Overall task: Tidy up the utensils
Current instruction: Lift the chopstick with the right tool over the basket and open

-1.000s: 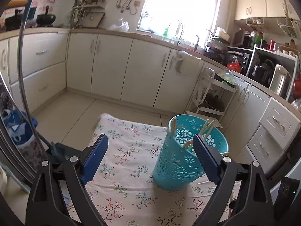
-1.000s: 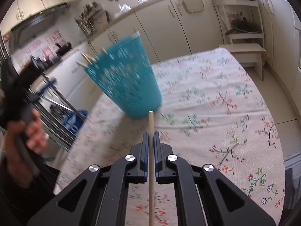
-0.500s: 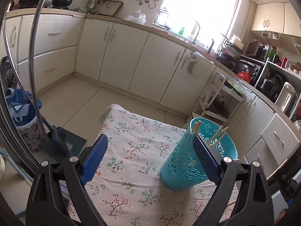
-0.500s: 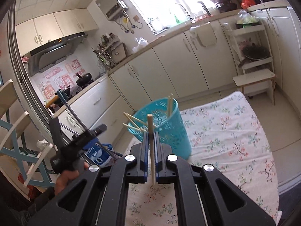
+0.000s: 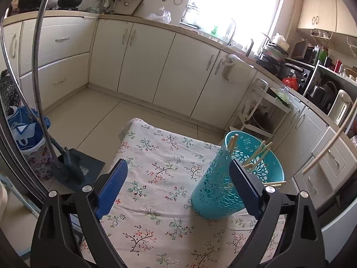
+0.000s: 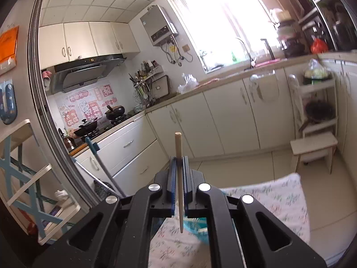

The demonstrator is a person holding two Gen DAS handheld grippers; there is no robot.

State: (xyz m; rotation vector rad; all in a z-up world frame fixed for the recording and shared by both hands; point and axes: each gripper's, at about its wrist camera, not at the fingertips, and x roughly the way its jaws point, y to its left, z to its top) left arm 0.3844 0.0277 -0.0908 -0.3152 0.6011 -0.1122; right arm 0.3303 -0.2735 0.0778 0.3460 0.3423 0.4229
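A teal perforated basket (image 5: 225,183) stands on the floral tablecloth (image 5: 160,174) and holds several wooden chopsticks (image 5: 256,154). My left gripper (image 5: 178,189) is open and empty, its right finger in front of the basket's side. My right gripper (image 6: 178,163) is shut on a wooden chopstick (image 6: 179,156), held upright well above the table; its tip points down over the basket, whose rim (image 6: 196,225) shows below the fingers. That chopstick also shows slanted at the right edge of the left wrist view (image 5: 328,149).
Cream kitchen cabinets (image 5: 156,62) run behind the table. A dustpan and broom (image 5: 67,167) stand on the floor to the left. A white rack (image 5: 263,111) and a small wooden step stool (image 6: 314,149) stand by the cabinets.
My right gripper has risen and tilted up with the chopstick, so the basket has dropped below its fingers. My left gripper has pulled back and up a little.
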